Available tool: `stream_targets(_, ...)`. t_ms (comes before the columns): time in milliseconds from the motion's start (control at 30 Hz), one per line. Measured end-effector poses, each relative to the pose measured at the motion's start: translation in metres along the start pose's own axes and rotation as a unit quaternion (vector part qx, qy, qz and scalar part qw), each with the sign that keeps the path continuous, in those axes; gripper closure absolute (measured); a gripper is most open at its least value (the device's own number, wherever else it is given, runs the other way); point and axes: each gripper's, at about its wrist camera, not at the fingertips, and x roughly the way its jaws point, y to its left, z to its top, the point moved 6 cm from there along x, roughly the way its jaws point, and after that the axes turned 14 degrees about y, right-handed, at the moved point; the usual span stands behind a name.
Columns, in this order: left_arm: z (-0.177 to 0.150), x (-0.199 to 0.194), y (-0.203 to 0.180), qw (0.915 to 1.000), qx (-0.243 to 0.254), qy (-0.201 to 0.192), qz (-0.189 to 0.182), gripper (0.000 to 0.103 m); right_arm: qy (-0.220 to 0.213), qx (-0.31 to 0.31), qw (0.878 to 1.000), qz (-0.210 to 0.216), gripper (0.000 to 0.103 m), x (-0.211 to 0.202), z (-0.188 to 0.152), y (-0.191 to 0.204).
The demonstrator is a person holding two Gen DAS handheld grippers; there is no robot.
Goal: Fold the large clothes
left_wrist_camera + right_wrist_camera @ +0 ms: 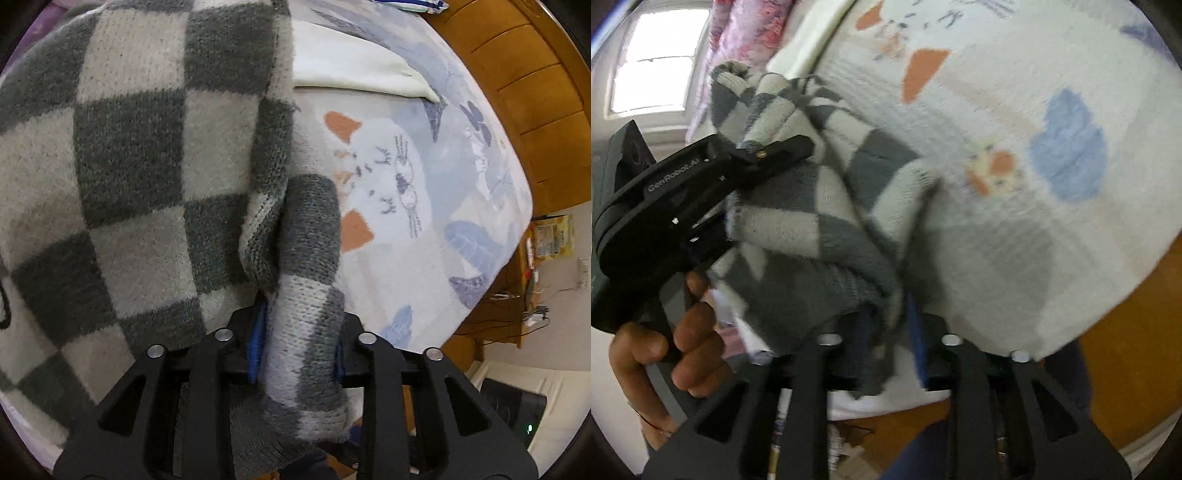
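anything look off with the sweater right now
Yes: the checked sweater is bunched, not flat. A rolled-up edge sits twisted in the left gripper, and crumpled folds hang from the right gripper over the bed.

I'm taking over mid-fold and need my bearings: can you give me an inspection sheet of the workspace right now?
Surface: bed sheet with blue and orange print, covering the mattress.
Job's things: grey-and-white checked knit garment, spread partly on the bed, partly bunched up.
Clutter: cream pillow at the bed's far side.
Grippers: left gripper shut on a rolled fold of the garment; right gripper has knit between its blue pads, view blurred, grip cannot be told.
Cables: dark cords by the wooden furniture beyond the bed.
Surroundings: wooden headboard, window, pink curtain.
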Motion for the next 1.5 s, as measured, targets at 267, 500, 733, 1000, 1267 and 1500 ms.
stream_targets(267, -0.020, -0.089, 0.001, 0.9893, -0.010, -0.052, -0.136, 0.036, 0.020, -0.096, 0.991, -0.092, 0.059, -0.045, 0.005, 0.038)
stream_targets(500, -0.029, -0.175, 0.109, 0.9775, -0.122, -0.171, -0.019, 0.030, -0.036, -0.201, 0.975, -0.088, 0.065, -0.076, 0.039, 0.129)
stream_targets(733, 0.011, -0.154, 0.190, 0.9732, -0.183, -0.122, 0.067, 0.031, -0.044, -0.244, 0.967, -0.064, 0.092, -0.017, 0.120, 0.215)
stream_targets(1000, 0.050, -0.103, 0.195, 0.9783, -0.144, -0.074, 0.129, 0.029, 0.007, -0.180, 0.978, -0.103, 0.103, 0.050, 0.204, 0.174)
stream_targets(1267, 0.072, -0.088, 0.205, 0.9819, -0.137, -0.052, 0.120, 0.020, 0.024, -0.181, 0.977, -0.110, 0.103, 0.037, 0.202, 0.177)
stream_targets(1500, -0.012, -0.127, 0.191, 0.9828, -0.158, -0.092, 0.024, 0.019, 0.109, -0.205, 0.960, -0.154, 0.097, 0.028, 0.105, 0.137)
